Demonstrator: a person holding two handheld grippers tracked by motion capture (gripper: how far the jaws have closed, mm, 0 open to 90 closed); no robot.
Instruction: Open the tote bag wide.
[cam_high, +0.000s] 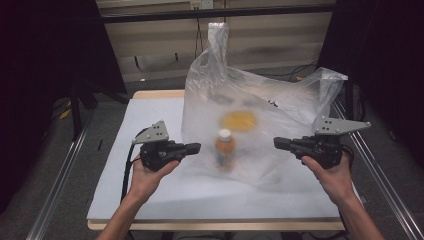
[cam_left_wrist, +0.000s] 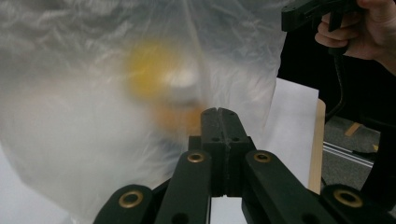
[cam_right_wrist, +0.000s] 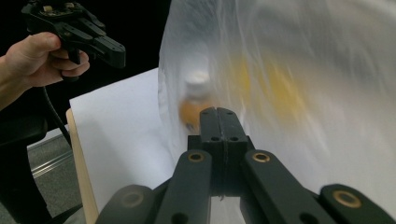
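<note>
Squarely between both closed tools (cam_high: 196, 147) (cam_high: 278, 143), bagged bottle (cam_high: 225, 148).

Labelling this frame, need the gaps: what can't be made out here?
- Bottle: label unreadable through the hazy plastic bag, high view; blurred in both gripper views.
- Yellow patch: bag print or object inside, cannot tell.
- Table far edge: hidden behind the bag.
- Right hand: wrist cut by bottom edge.

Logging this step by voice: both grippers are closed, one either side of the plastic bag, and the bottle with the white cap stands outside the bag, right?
Not quite. In the high view the bottle stands inside the plastic bag, seen through the film. The rest holds.
</note>
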